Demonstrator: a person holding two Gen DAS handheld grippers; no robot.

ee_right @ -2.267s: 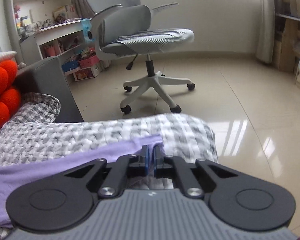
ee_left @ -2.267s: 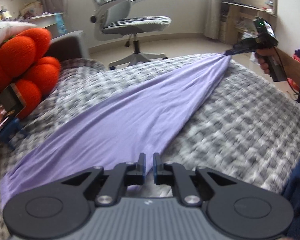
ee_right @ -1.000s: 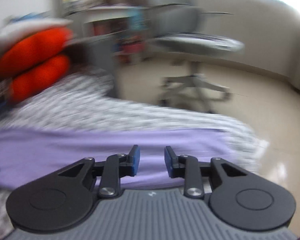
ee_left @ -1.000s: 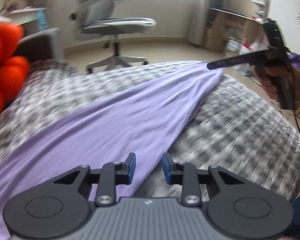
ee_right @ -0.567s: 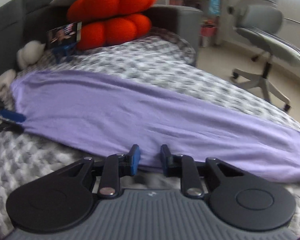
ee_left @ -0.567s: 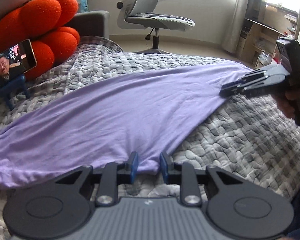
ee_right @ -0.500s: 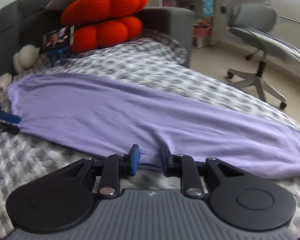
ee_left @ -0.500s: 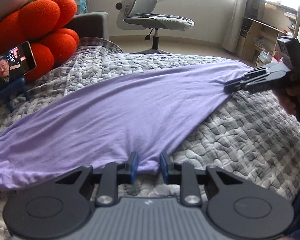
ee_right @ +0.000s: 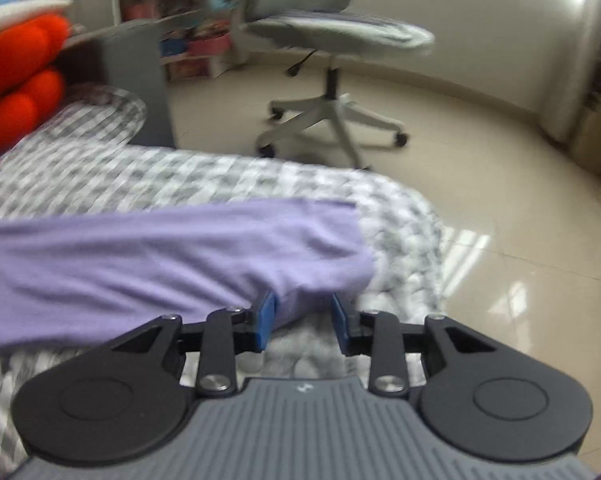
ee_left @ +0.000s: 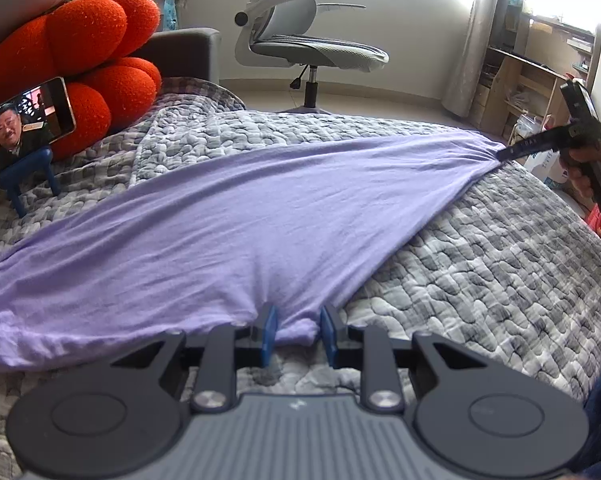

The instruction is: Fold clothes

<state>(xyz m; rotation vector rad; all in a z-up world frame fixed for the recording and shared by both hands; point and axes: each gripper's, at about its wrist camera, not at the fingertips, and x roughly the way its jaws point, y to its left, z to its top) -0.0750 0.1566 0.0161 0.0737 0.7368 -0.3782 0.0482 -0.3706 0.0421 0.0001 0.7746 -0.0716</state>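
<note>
A lilac garment (ee_left: 236, 220) lies stretched flat across a grey-and-white quilted bed (ee_left: 500, 280), running from the near left to the far right edge.

The left tongs (ee_left: 296, 330) sit at its near hem, blue pads parted, with a fold of the cloth between them but not pinched. The right tongs (ee_right: 302, 318), also seen at the far right from the left camera (ee_left: 508, 154), have just been opening; their pads stand apart around the bunched end of the garment, cloth between them, not clamped. A hand (ee_left: 580, 168) holds their handle.

On the far left of the bed, a phone (ee_left: 24, 126) leans on a small blue stand in front of an orange cushion (ee_left: 80, 52). Beyond the bed stands a grey office chair (ee_left: 300, 40) on the tiled floor (ee_right: 480, 200), with wooden shelves (ee_left: 532, 84) at the far right.
</note>
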